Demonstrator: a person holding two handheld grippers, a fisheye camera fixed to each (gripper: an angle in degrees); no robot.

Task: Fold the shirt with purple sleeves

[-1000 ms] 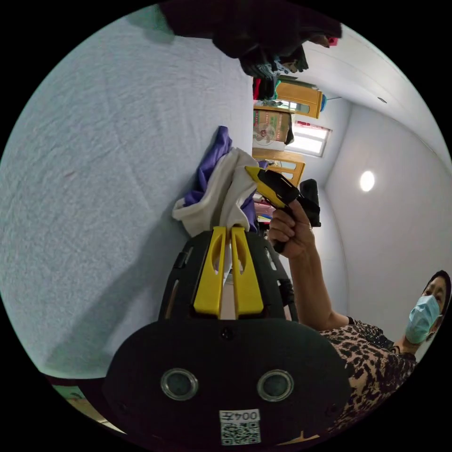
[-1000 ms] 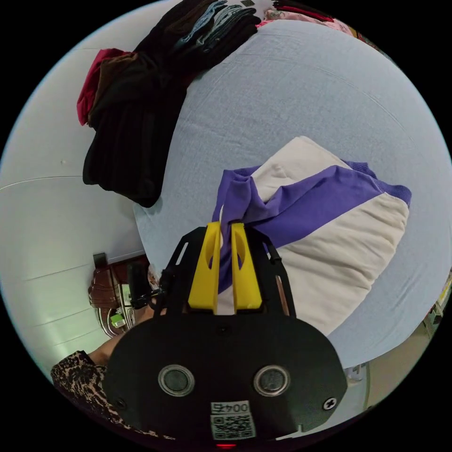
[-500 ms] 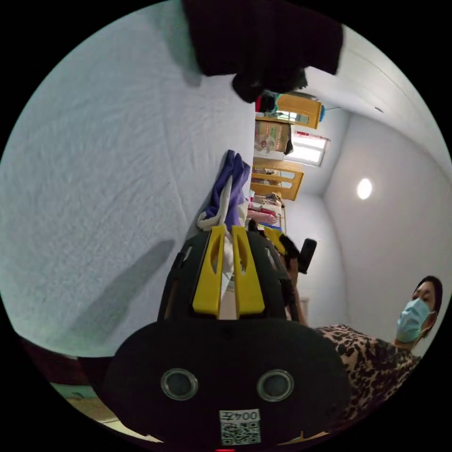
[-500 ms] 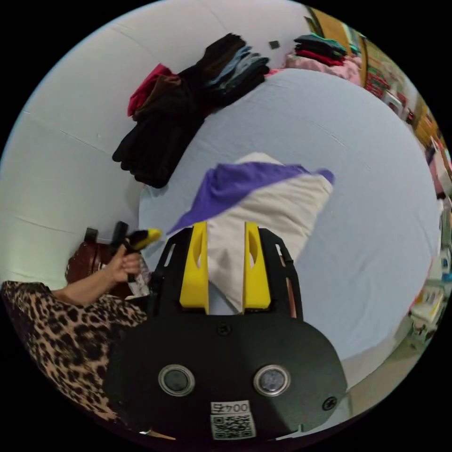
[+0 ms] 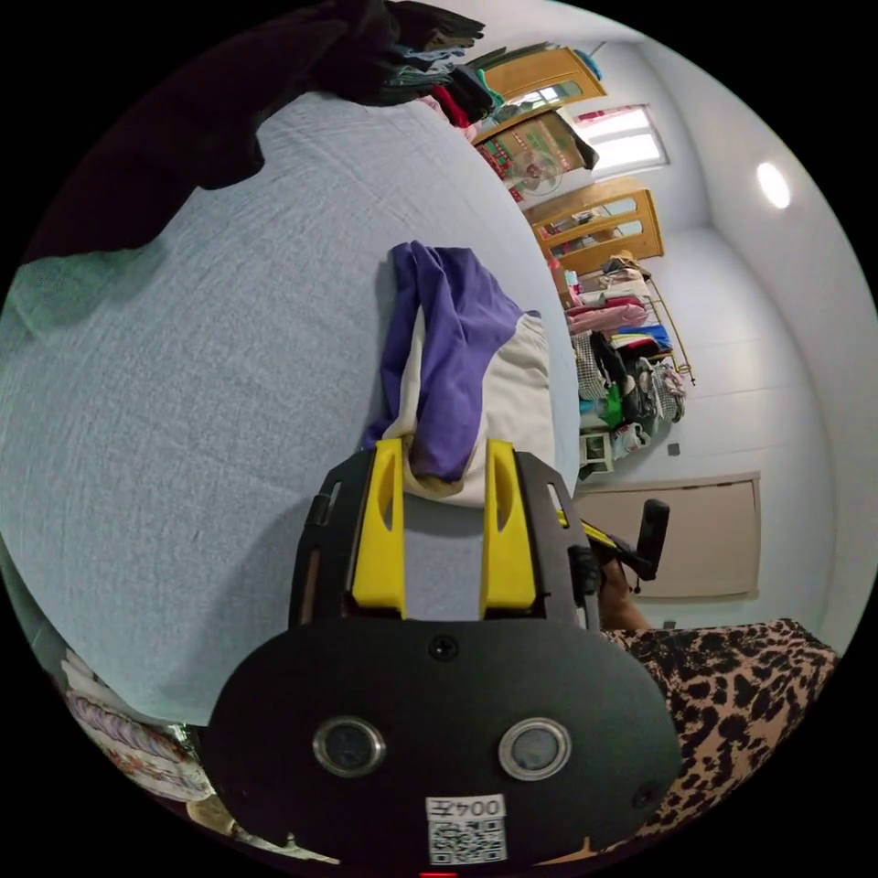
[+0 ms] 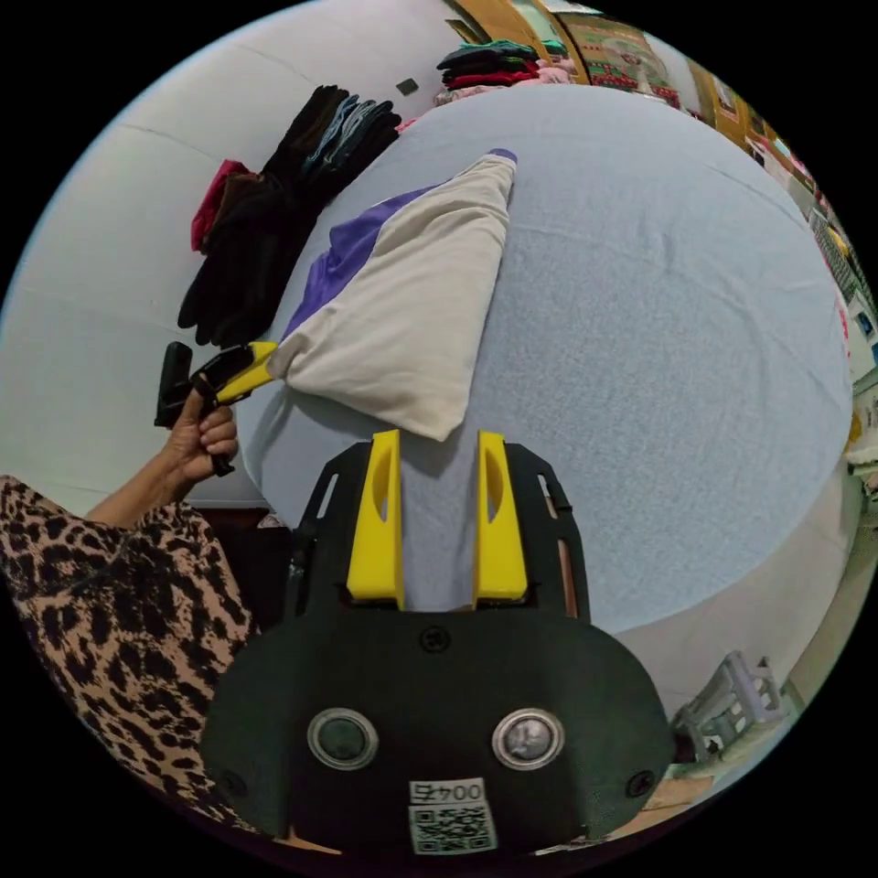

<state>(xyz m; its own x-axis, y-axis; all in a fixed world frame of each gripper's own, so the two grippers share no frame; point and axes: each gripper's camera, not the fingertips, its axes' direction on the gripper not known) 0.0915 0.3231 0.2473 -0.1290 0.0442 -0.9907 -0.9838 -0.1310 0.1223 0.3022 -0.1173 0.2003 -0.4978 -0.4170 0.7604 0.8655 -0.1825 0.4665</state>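
The shirt (image 5: 457, 366), cream with purple sleeves, lies in a folded bundle on the light blue bed sheet (image 5: 183, 366). My left gripper (image 5: 444, 448) is open, and the shirt's near edge sits between its spread yellow jaw tips. In the right gripper view the shirt (image 6: 402, 293) shows its cream side, one corner pointing at my open right gripper (image 6: 437, 437), just beyond the tips. A hand holds the left gripper (image 6: 256, 364) at the shirt's other near corner. The right gripper's black handle (image 5: 645, 549) shows beside the left one.
A pile of dark clothes (image 6: 265, 238) lies along the bed's far side by the wall. Folded stacks (image 6: 494, 64) sit at the far end. A rack of clothes (image 5: 622, 357) and wooden furniture (image 5: 594, 219) stand past the bed. The person's leopard-print top (image 6: 110, 594) is close.
Both grippers have let go: the right opened half a second ago, the left since then. The lifted shirt has come down onto the sheet, and both grippers have drawn back to its near edge.
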